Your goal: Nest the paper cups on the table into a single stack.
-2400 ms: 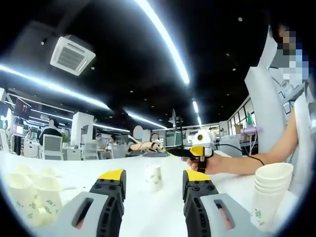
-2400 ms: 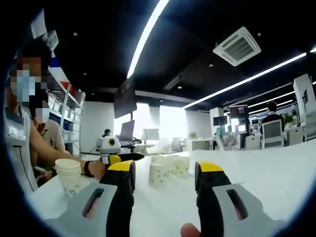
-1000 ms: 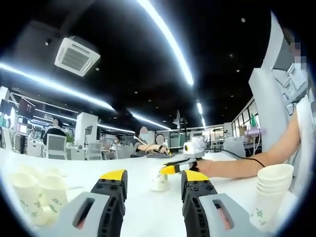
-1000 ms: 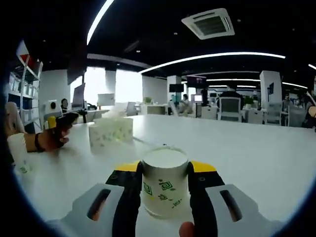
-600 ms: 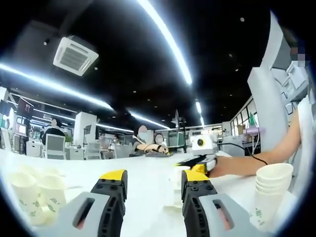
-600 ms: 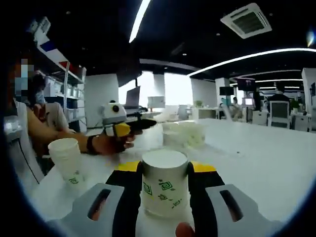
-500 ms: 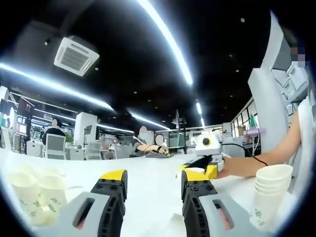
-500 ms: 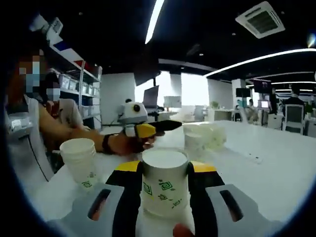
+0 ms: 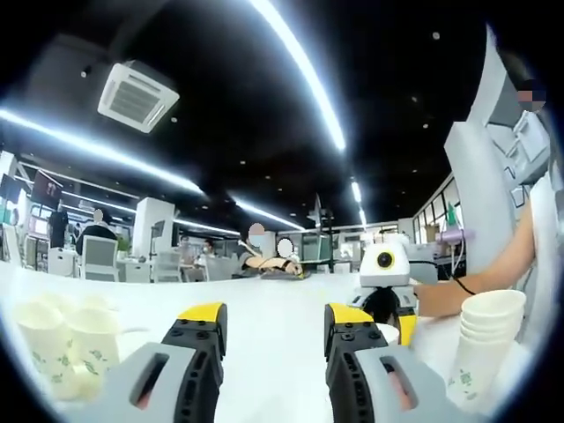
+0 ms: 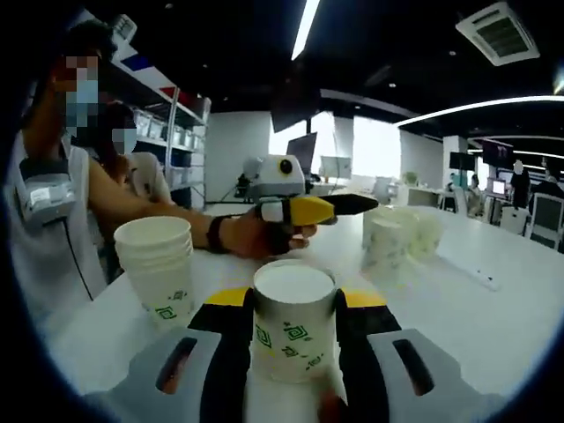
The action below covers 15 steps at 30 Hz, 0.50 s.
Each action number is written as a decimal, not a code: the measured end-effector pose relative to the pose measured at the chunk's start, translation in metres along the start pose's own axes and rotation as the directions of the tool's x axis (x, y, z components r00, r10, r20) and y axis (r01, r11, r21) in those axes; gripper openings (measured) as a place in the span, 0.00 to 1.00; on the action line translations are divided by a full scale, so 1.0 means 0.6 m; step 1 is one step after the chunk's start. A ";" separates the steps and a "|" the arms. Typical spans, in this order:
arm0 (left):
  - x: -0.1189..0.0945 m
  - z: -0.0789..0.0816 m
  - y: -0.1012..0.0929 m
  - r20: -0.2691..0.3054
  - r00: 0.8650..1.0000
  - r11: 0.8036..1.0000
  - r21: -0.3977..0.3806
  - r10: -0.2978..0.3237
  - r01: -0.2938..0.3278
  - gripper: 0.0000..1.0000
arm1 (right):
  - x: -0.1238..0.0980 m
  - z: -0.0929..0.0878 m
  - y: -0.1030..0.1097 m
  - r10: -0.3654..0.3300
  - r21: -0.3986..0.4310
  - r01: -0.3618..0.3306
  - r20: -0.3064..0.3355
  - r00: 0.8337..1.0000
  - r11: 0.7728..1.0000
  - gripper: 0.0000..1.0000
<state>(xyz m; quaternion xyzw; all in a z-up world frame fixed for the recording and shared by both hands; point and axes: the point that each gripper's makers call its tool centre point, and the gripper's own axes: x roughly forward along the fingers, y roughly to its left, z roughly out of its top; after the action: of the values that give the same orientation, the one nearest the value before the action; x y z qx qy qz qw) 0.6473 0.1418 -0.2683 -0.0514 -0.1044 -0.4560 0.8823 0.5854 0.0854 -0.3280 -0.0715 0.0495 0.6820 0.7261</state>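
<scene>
My right gripper (image 10: 295, 301) is shut on a white paper cup (image 10: 293, 328) with green print, held upright between its yellow-tipped jaws. A stack of nested cups (image 10: 159, 264) stands on the white table (image 10: 493, 326) to the left of it, a short way off. That stack (image 9: 483, 342) sits at the right in the left gripper view. My left gripper (image 9: 275, 319) is open with nothing between its jaws. In the right gripper view a hand holds the left gripper (image 10: 304, 210) beyond the held cup. Loose cups (image 10: 397, 233) cluster farther back.
In the left gripper view a group of loose cups (image 9: 55, 345) stands at the left, and the right gripper (image 9: 388, 295) comes in low at the right. Seated people (image 10: 79, 203) are close by the table's left side. Office desks and chairs lie far behind.
The right gripper has taken hold of a cup and carried it toward the stack. In the left gripper view it has moved right and lower. The left gripper stays open.
</scene>
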 end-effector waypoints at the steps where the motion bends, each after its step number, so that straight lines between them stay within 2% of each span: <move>1: 0.000 0.003 -0.001 0.005 1.000 1.000 -0.001 -0.001 0.001 0.47 | 0.000 0.000 0.001 0.001 -0.001 -0.001 0.001 1.000 1.000 0.39; 3: 0.001 0.005 -0.002 0.010 1.000 1.000 0.000 -0.003 0.003 0.47 | -0.003 -0.001 -0.001 0.005 -0.001 -0.005 0.002 1.000 1.000 0.40; 7: 0.005 -0.007 -0.003 -0.013 1.000 1.000 0.020 -0.002 0.002 0.47 | -0.008 -0.012 -0.006 -0.016 -0.041 0.014 -0.034 0.999 0.999 0.53; 9: 0.004 -0.012 -0.005 -0.028 1.000 1.000 0.022 -0.001 0.001 0.47 | -0.011 -0.009 -0.011 -0.027 -0.043 0.026 -0.029 0.999 0.999 0.52; 15: 0.004 -0.004 -0.012 -0.021 1.000 0.999 0.042 -0.016 0.017 0.47 | -0.015 -0.002 -0.004 -0.026 -0.051 0.025 -0.021 0.999 0.998 0.51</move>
<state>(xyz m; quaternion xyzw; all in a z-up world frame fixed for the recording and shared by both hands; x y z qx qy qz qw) 0.6431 0.1350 -0.2698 -0.0273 -0.1052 -0.4613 0.8805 0.5875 0.0763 -0.3278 -0.0978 0.0392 0.6729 0.7322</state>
